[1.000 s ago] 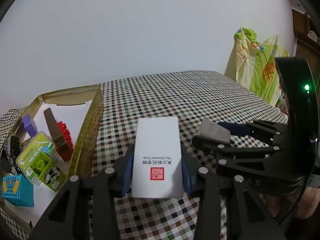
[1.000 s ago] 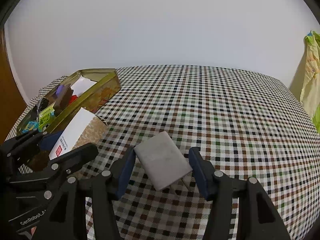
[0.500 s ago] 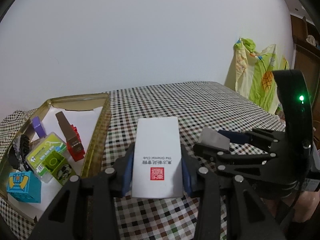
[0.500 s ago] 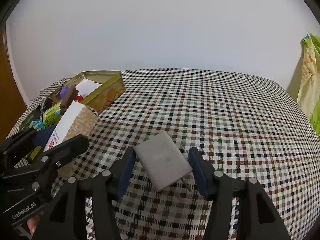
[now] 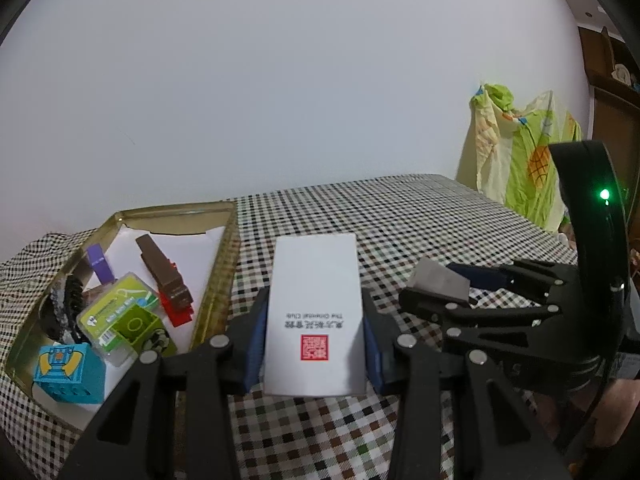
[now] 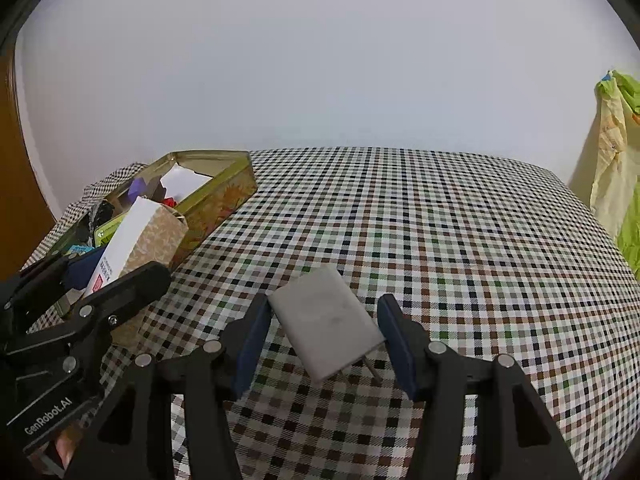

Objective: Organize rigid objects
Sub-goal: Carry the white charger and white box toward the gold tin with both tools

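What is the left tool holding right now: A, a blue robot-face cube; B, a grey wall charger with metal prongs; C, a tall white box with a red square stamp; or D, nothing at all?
C: in the left wrist view the left tool is clamped on both sides of the tall white box with a red square stamp, held above the checkered tablecloth.
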Available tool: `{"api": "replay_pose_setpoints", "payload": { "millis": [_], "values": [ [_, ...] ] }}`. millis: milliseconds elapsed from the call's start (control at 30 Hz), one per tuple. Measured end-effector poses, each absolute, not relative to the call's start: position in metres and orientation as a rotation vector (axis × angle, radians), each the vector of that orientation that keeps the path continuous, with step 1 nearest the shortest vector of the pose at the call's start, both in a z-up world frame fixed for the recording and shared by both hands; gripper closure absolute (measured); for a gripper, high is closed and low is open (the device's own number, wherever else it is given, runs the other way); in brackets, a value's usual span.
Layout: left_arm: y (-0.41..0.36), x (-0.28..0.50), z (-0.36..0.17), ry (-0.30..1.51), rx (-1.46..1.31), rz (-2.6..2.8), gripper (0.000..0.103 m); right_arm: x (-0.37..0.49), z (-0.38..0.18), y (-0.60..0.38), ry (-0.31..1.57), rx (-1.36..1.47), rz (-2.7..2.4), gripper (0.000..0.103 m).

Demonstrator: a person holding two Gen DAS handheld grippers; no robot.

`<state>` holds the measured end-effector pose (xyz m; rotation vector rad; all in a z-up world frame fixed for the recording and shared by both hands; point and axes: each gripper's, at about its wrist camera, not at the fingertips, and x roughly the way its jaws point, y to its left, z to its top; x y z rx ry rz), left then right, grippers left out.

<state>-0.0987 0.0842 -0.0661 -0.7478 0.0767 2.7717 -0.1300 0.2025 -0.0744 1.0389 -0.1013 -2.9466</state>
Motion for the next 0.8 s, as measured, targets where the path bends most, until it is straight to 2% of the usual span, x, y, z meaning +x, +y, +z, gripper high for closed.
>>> {"api": "replay_pose_setpoints", "payload": {
  "millis": [800],
  "values": [
    [0.069,-0.080,-0.061,0.077,-0.683,2.831,0.063,-0.154,-0.082,0.188,-0.117,0.981,-2.965,0.045]
  ]
}}
